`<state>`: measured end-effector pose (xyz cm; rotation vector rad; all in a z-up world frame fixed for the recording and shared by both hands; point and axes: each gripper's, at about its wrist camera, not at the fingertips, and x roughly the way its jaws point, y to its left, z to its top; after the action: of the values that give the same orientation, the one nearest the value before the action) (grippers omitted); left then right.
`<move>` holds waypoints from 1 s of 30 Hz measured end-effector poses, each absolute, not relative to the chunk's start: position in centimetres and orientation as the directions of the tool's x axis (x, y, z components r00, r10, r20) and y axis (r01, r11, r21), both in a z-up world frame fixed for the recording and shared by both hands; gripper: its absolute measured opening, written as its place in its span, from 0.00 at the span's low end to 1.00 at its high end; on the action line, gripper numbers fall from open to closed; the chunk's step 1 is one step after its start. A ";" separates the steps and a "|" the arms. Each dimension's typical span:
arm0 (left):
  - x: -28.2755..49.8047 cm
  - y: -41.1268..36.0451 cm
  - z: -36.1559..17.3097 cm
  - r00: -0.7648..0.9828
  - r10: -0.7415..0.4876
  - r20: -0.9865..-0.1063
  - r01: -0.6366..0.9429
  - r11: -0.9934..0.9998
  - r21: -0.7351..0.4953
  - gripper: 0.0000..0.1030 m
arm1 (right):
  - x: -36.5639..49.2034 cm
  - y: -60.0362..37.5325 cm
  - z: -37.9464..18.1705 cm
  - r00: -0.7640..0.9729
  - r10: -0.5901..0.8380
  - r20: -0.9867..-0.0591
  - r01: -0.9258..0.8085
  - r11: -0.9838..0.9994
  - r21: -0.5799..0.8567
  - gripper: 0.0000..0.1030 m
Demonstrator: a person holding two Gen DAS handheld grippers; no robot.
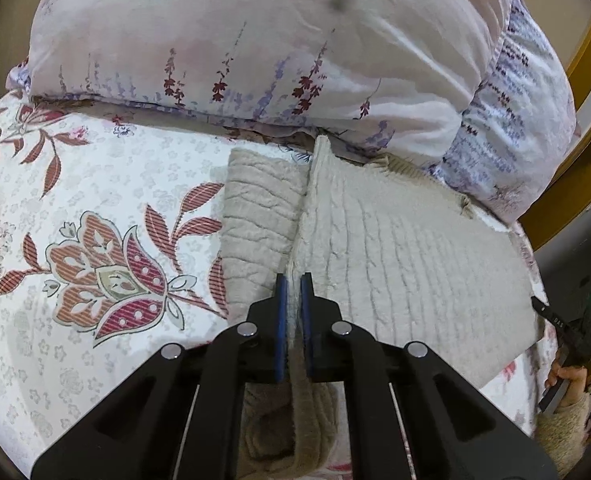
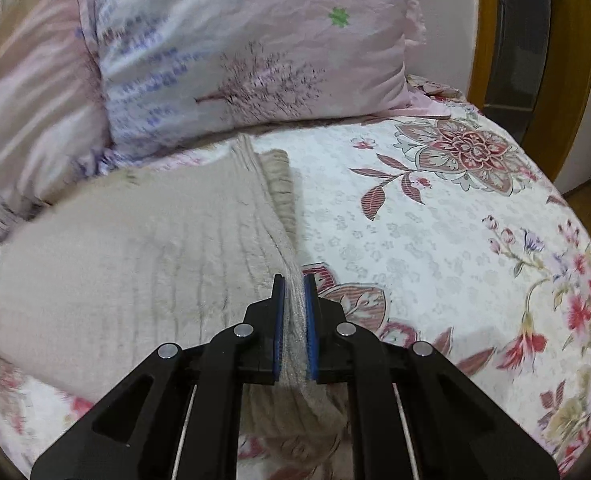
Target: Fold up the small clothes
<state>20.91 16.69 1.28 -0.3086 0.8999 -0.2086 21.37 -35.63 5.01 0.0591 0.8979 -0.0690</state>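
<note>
- A beige ribbed knit sweater (image 1: 395, 248) lies on a floral bedsheet (image 1: 95, 200), below 2 pillows (image 1: 255, 40).
- Left gripper (image 1: 294, 284) pinches its raised left edge.
- Right gripper (image 2: 294, 284) pinches its right edge.

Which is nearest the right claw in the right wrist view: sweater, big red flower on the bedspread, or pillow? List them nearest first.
1. Sweater: pinched in the right claw.
2. Red flower: right, mid-bed.
3. Pillow: at the bed's far end.
</note>
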 end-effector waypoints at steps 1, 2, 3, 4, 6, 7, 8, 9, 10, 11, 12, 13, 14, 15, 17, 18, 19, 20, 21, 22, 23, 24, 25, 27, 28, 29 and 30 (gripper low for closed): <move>20.9 16.5 1.3 0.608 -0.299 -0.735 0.051 0.939 -0.339 0.06 | 21.5 -35.4 5.0 0.621 -0.050 -0.782 0.083 0.997 0.002 0.10; 20.9 16.3 1.4 0.610 -0.291 -0.737 0.054 0.943 -0.328 0.07 | 21.6 -35.0 5.0 0.620 -0.066 -0.782 0.077 0.997 -0.023 0.10; 20.9 16.2 1.4 0.610 -0.290 -0.737 0.057 0.944 -0.324 0.07 | 21.7 -34.9 5.1 0.619 -0.070 -0.782 0.073 0.997 -0.031 0.10; 20.8 16.2 1.6 0.613 -0.291 -0.735 0.061 0.944 -0.323 0.08 | 21.7 -34.8 5.2 0.618 -0.069 -0.783 0.072 0.997 -0.031 0.11; 20.5 16.3 1.9 0.621 -0.293 -0.727 0.066 0.944 -0.324 0.10 | 21.4 -35.0 5.8 0.624 -0.046 -0.780 0.076 0.997 0.001 0.16; 20.2 16.4 2.3 0.637 -0.289 -0.715 0.065 0.944 -0.324 0.12 | 21.2 -35.1 6.3 0.634 -0.038 -0.773 0.081 0.997 0.017 0.18; 19.9 16.4 2.7 0.651 -0.288 -0.702 0.069 0.944 -0.323 0.17 | 21.1 -35.1 6.6 0.645 -0.033 -0.763 0.083 0.996 0.027 0.21; 19.6 16.4 3.0 0.663 -0.285 -0.692 0.072 0.945 -0.320 0.26 | 20.8 -34.9 7.2 0.664 -0.022 -0.747 0.075 0.996 0.037 0.23; 19.2 16.2 3.7 0.686 -0.276 -0.673 0.074 0.947 -0.313 0.31 | 20.7 -34.6 7.6 0.674 -0.012 -0.739 0.063 0.997 0.041 0.23; 18.9 16.0 4.2 0.698 -0.277 -0.661 0.084 0.947 -0.309 0.37 | 20.7 -34.1 7.8 0.680 0.001 -0.733 0.046 0.998 0.044 0.23; 18.6 15.7 4.5 0.705 -0.282 -0.651 0.097 0.947 -0.305 0.41 | 20.7 -33.4 8.0 0.683 0.027 -0.730 0.014 0.999 0.050 0.23; 18.4 15.2 4.9 0.708 -0.290 -0.643 0.114 0.947 -0.302 0.43 | 20.8 -32.7 8.0 0.682 0.046 -0.730 -0.012 0.999 0.052 0.23; 18.3 14.5 5.2 0.708 -0.300 -0.639 0.137 0.946 -0.292 0.48 | 20.9 -31.9 8.0 0.679 0.064 -0.731 -0.038 0.998 0.052 0.23; 18.3 13.9 5.3 0.707 -0.303 -0.639 0.149 0.947 -0.285 0.49 | 21.0 -31.5 7.9 0.677 0.077 -0.732 -0.056 0.997 0.053 0.23; 18.3 12.7 5.2 0.694 -0.310 -0.650 0.177 0.948 -0.263 0.52 | 21.0 -30.3 7.7 0.673 0.099 -0.733 -0.091 0.995 0.051 0.23; 18.3 12.2 5.0 0.687 -0.309 -0.657 0.186 0.950 -0.252 0.53 | 21.0 -29.7 7.5 0.669 0.107 -0.736 -0.105 0.993 0.049 0.23; 18.4 11.7 4.7 0.679 -0.304 -0.668 0.193 0.952 -0.237 0.54 | 21.1 -29.3 7.3 0.661 0.115 -0.741 -0.118 0.992 0.048 0.24; 18.4 11.4 4.4 0.673 -0.297 -0.677 0.194 0.955 -0.226 0.55 | 21.0 -28.9 7.2 0.657 0.116 -0.745 -0.123 0.991 0.045 0.30; 18.4 11.2 4.0 0.665 -0.289 -0.689 0.193 0.957 -0.215 0.55 | 21.0 -28.7 6.8 0.648 0.113 -0.753 -0.129 0.991 0.038 0.34; 18.6 11.0 3.5 0.649 -0.280 -0.708 0.190 0.960 -0.206 0.55 | 21.2 -28.5 6.1 0.626 0.104 -0.773 -0.135 0.991 0.024 0.35; 18.7 10.8 2.9 0.633 -0.273 -0.725 0.185 0.962 -0.200 0.55 | 21.2 -28.3 5.4 0.601 0.091 -0.794 -0.135 0.991 0.012 0.35; 18.8 10.9 2.4 0.617 -0.270 -0.739 0.182 0.963 -0.199 0.55 | 21.1 -28.3 4.8 0.592 0.092 -0.801 -0.134 0.991 0.015 0.35; 18.9 10.8 1.8 0.608 -0.268 -0.747 0.184 0.963 -0.196 0.55 | 20.7 -28.5 4.6 0.607 0.105 -0.788 -0.130 0.991 0.032 0.35; 18.5 10.4 1.7 0.625 -0.248 -0.740 0.194 0.968 -0.160 0.57 | 20.5 -28.8 4.7 0.606 0.114 -0.787 -0.124 0.991 0.048 0.35; 18.4 10.2 1.6 0.627 -0.237 -0.742 0.199 0.970 -0.141 0.57 | 20.4 -28.7 4.7 0.603 0.113 -0.790 -0.122 0.991 0.048 0.35; 18.3 10.0 1.7 0.628 -0.230 -0.743 0.201 0.971 -0.131 0.59 | 20.5 -28.6 4.7 0.600 0.109 -0.793 -0.122 0.992 0.044 0.35; 18.3 10.1 1.8 0.627 -0.235 -0.742 0.199 0.970 -0.139 0.60 | 20.5 -28.5 4.9 0.592 0.099 -0.800 -0.117 0.993 0.036 0.36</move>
<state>18.33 10.05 1.78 -0.0444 0.8573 -0.2491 20.55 -28.52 4.89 -0.0208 0.9294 0.1253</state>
